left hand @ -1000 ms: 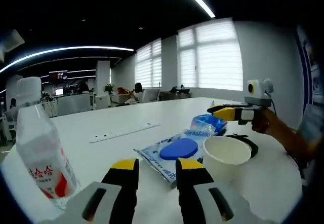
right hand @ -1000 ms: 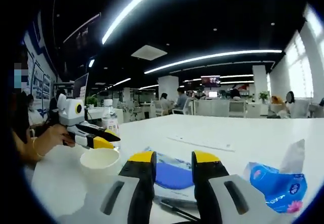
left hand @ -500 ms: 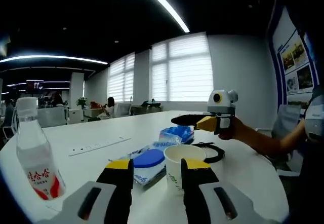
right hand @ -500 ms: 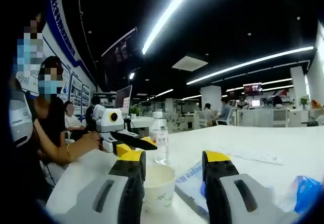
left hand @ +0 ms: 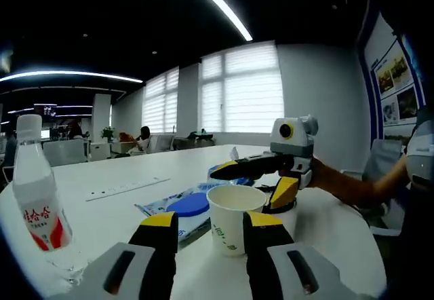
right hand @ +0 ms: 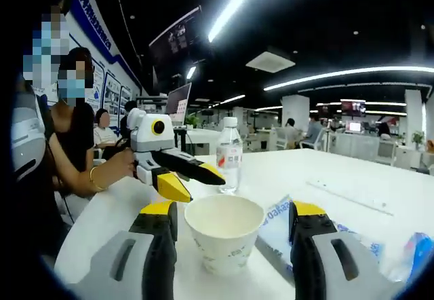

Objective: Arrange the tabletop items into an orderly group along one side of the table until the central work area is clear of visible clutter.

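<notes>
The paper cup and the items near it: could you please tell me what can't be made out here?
- Paper cup: its base, right gripper view, cut off by the edge.
- Cup print: left gripper view, too small.
- Blue wrapper: far end hidden behind the cup.
- Bottle label: too small.

Paper cup [left hand: 232, 216]: upright on the table [left hand: 122, 212], just beyond the left gripper [left hand: 203, 227], in line with the gap between its jaws. In the right gripper view the cup [right hand: 224, 240] stands between the spread jaws of the right gripper [right hand: 234, 220].

Bottle [left hand: 36, 190]: upright near the table edge, left of the cup in the left gripper view; beyond the cup [right hand: 230, 154] in the right gripper view.

Wipes packet [left hand: 182, 205]: flat on the table, behind and left of the cup.

Tissue pack [right hand: 415, 254]: far right in the right gripper view.

Power strip [left hand: 127, 186]: flat, farther back toward mid-table.
</notes>
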### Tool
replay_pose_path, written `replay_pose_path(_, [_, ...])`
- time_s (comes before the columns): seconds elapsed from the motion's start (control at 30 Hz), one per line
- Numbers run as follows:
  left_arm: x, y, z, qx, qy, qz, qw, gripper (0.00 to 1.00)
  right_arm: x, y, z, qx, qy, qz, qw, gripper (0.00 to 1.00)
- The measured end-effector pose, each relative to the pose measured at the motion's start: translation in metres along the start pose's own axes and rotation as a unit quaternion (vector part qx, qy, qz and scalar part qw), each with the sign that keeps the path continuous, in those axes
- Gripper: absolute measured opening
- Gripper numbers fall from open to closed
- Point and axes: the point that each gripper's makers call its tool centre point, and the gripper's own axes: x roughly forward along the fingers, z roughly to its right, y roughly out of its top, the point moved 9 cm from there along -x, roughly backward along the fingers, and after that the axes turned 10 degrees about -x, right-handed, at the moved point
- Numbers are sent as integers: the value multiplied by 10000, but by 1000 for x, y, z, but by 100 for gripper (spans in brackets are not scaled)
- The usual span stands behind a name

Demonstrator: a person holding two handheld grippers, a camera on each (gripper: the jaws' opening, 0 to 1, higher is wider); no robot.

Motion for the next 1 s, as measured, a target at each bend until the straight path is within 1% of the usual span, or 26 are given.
replay_pose_path(0.03, [3,-6,1,55,15,-152,9999,38,4,-5,-2,118,92,-35,9999,64])
replay_pose_path(0.2, [8,-16,5,65,-110,-405,9991,38,9,-11,-7,89,190,-196,9996,62])
replay_pose_path(0.27, [9,-17,6,91,-127,-456,9988,38,10,-13,-7,72,206,-235,9995,61])
replay_pose_path(0.4, [11,-20,8,65,-166,-514,9985,38,11,-17,-8,229,231,-215,9992,59])
replay_pose_path(0.47, [13,-22,10,80,-184,-570,9982,38,13,-19,-8,405,240,-158,9988,57])
replay_pose_path(0.6, [17,-27,15,125,-281,-672,9973,38,13,-22,-8,513,264,-134,9982,52])
replay_pose_path(0.73, [18,-28,18,138,-373,-722,9966,38,14,-23,-8,436,194,-148,9988,47])
replay_pose_path(1.0, [19,-28,21,208,-422,-731,9962,38,14,-23,-9,365,149,-99,9992,45])
